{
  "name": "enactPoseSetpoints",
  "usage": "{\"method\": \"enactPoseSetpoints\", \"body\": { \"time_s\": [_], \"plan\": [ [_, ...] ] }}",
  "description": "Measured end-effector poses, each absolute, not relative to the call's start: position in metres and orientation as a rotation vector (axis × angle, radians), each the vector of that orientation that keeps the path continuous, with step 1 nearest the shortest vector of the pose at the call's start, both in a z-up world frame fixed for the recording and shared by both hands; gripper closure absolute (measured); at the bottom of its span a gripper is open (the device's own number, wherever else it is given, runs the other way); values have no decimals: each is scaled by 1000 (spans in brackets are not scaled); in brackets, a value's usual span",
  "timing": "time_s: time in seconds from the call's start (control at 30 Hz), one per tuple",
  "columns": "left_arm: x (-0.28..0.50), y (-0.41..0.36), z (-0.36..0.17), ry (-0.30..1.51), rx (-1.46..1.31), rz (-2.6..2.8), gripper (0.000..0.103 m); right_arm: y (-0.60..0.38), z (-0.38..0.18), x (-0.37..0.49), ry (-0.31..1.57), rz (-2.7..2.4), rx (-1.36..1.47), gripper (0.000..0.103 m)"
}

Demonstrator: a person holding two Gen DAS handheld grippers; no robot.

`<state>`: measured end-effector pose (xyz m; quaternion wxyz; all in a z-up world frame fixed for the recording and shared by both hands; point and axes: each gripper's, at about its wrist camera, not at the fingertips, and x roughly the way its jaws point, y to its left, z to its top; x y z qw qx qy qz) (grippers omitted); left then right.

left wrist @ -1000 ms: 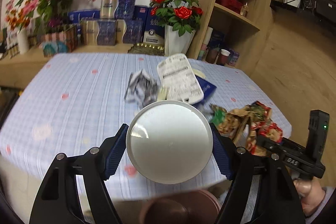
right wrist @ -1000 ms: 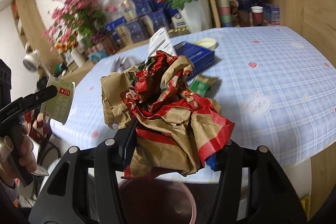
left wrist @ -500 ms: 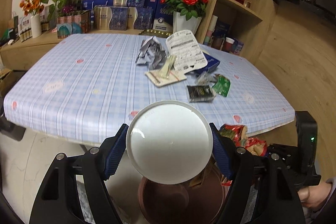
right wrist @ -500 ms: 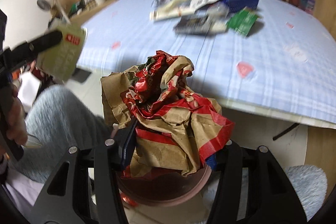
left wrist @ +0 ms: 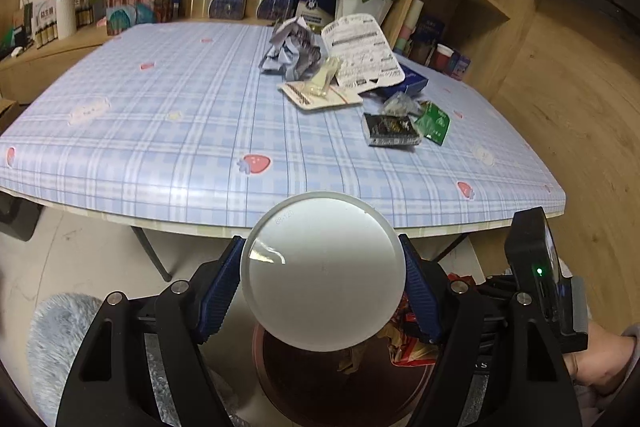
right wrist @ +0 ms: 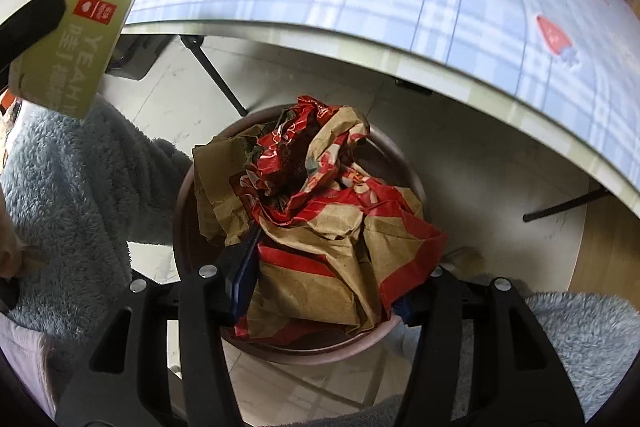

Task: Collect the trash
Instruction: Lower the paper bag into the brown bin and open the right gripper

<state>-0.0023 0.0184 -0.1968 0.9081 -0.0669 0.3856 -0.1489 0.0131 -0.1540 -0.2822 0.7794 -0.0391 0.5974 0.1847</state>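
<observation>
- Over the bin (right wrist: 408,341) below the table (left wrist: 200,131) edge is where we are: the drop-off step, with both hands loaded.
- Our right hand-held gripper (right wrist: 320,267) is clamped on a crumpled brown-and-red paper bag (right wrist: 320,227), pointing steeply down, and the wad hangs right above the bin's round mouth.
- Our left hand-held gripper (left wrist: 323,279) is gripping a paper cup (left wrist: 323,277) by its sides. We see its white bottom in the left view and its green printed side in the right one (right wrist: 68,43). It sits off to the side of the bin, not over it, judging by the right view.
- Next move, we reckon: let go of the bag so it falls in, then bring the cup over the opening and release that too. The bag is bulky and nearly as wide as the bin, so it wants centering or a corner may catch the rim.
- Still plenty left on the table: crumpled grey paper (left wrist: 290,45), a white label sheet (left wrist: 362,51), a black packet (left wrist: 390,129), a green sachet (left wrist: 434,121). So we're early-to-mid in the job.
</observation>
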Motion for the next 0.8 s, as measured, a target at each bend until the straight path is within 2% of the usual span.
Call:
{"method": "enactPoseSetpoints", "body": {
  "time_s": [0.53, 0.8],
  "plan": [
    [4, 19, -206, 835, -163, -311, 30, -151, -290, 16, 1331, 391, -77, 41],
    [3, 15, -205, 834, -148, -321, 30, -150, -281, 13, 1295, 401, -83, 23]
  ]
}}
